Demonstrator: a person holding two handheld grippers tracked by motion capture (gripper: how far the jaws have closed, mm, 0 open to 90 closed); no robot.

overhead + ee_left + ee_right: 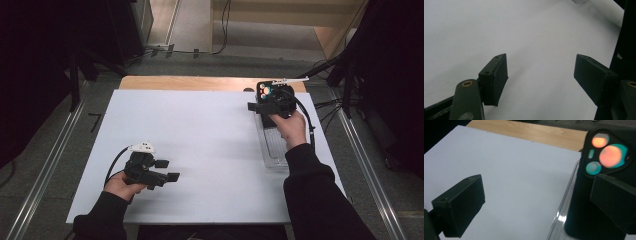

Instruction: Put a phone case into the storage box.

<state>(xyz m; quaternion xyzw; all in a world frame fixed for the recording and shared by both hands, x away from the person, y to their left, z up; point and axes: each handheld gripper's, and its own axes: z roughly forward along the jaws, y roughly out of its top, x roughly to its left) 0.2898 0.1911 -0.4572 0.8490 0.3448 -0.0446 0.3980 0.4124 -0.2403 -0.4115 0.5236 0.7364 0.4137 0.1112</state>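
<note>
While my left gripper [167,170] is resting spread over the bare white sheet [200,150], I am holding my right gripper [544,202] wide apart beside the black phone [599,195], which is lying just inside its right jaw, over the clear tray [272,145].

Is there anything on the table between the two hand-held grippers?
No. In the high view, bare white sheet lies between the left gripper and the right gripper.

Black phone [599,202], lenses glowing orange and teal. Clear tray [274,150]. White sheet [210,150] on tan wood bench [200,82]. Hand-held grippers black.
</note>
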